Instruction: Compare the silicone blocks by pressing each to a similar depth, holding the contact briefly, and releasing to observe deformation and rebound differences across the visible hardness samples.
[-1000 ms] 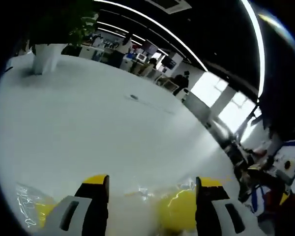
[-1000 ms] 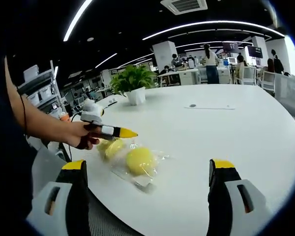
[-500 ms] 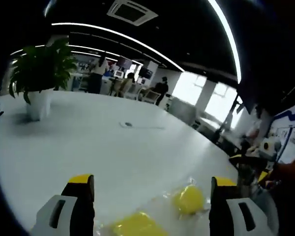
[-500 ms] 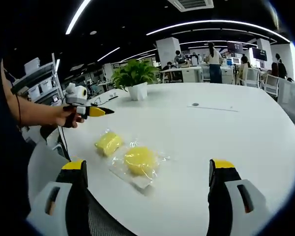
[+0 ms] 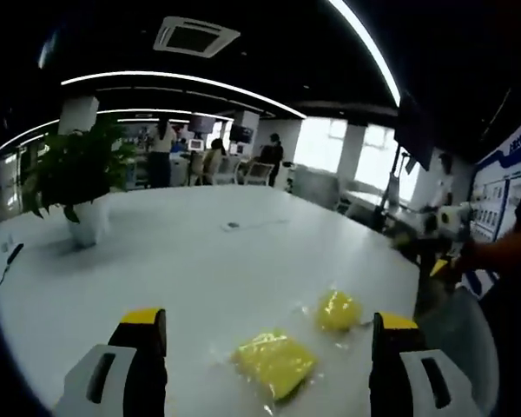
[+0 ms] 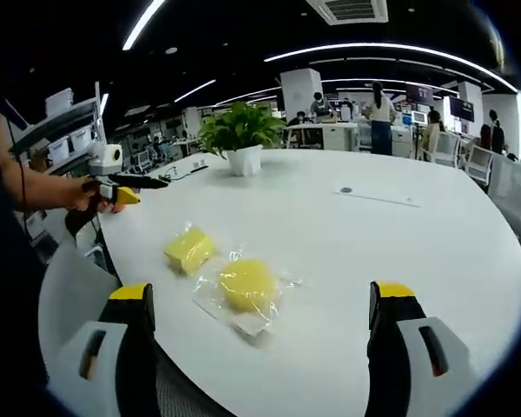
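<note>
silicone blocks [image 6: 245, 283], yellow, in clear wrap

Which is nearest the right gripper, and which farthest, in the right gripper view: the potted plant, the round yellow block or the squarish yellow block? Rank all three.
1. Round yellow block, in its clear wrapper, just ahead of the right gripper.
2. Squarish yellow block, slightly farther, to the left.
3. Potted plant, far across the table.

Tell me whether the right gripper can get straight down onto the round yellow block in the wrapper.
Probably yes. The round yellow block lies on the white table, ahead of the right gripper, whose jaws stand open with nothing between them.
</note>
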Demonstrator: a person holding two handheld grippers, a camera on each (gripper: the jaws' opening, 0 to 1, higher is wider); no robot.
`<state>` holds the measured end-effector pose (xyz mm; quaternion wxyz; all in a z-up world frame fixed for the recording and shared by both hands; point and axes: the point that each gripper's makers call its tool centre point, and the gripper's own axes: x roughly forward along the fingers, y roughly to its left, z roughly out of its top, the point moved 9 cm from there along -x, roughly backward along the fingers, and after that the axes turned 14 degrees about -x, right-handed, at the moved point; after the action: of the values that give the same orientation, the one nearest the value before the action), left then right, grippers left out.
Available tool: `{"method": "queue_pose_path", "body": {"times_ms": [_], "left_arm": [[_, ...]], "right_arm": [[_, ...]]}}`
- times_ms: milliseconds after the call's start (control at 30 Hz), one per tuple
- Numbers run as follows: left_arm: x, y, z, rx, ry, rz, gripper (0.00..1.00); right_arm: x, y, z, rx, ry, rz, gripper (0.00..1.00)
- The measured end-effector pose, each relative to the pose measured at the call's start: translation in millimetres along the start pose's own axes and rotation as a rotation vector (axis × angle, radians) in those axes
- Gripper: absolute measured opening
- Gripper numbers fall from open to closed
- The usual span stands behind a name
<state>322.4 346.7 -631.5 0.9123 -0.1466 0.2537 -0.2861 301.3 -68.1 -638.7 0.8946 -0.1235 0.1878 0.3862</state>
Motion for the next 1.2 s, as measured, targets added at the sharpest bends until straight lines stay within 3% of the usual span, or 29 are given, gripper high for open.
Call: {"method": "queue_pose_path", "body": {"times_ms": [133, 233, 367, 667, 733, 933, 1200], "left_arm": [[-11.5, 5.8, -11.2, -0.001, 0.011, 0.026, 1.0], [-20.7, 7.1, -20.9, 0.09, 0.033, 0.038, 1.0], [-32.4, -1.0, -28.3, 0.051, -0.008, 0.038, 1.0], [-57.1, 3.0, -48.8, -0.03, -0.021, 0.052, 1.0], [-58.9, 0.3, -50.4, -0.042, -0.035, 0.056, 1.0], [-57.1, 3.2, -43.9, -0.048, -0.067, 0.092, 1.0], [-51.7, -3.0, -39.8, -0.001, -0.058, 0.022, 1.0]], "right_arm": [[-0.8, 4.7, -4.3, -0.005, 0.003, -0.01, 0.96], [-5.9, 7.8, -9.1, -0.007, 0.015, -0.029, 0.96], [-13.2, 6.5, -12.5, -0.004, 0.012, -0.053, 0.96], [-14.0, 13.0, -15.5, -0.044, 0.02, -0.055, 0.96], [-13.4, 15.2, -18.4, 0.0, 0.026, -0.035, 0.96], [-14.0, 15.6, -21.7, -0.013, 0.038, -0.036, 0.96], [-11.3, 10.7, -20.1, -0.014, 0.035, -0.033, 0.96]]}}
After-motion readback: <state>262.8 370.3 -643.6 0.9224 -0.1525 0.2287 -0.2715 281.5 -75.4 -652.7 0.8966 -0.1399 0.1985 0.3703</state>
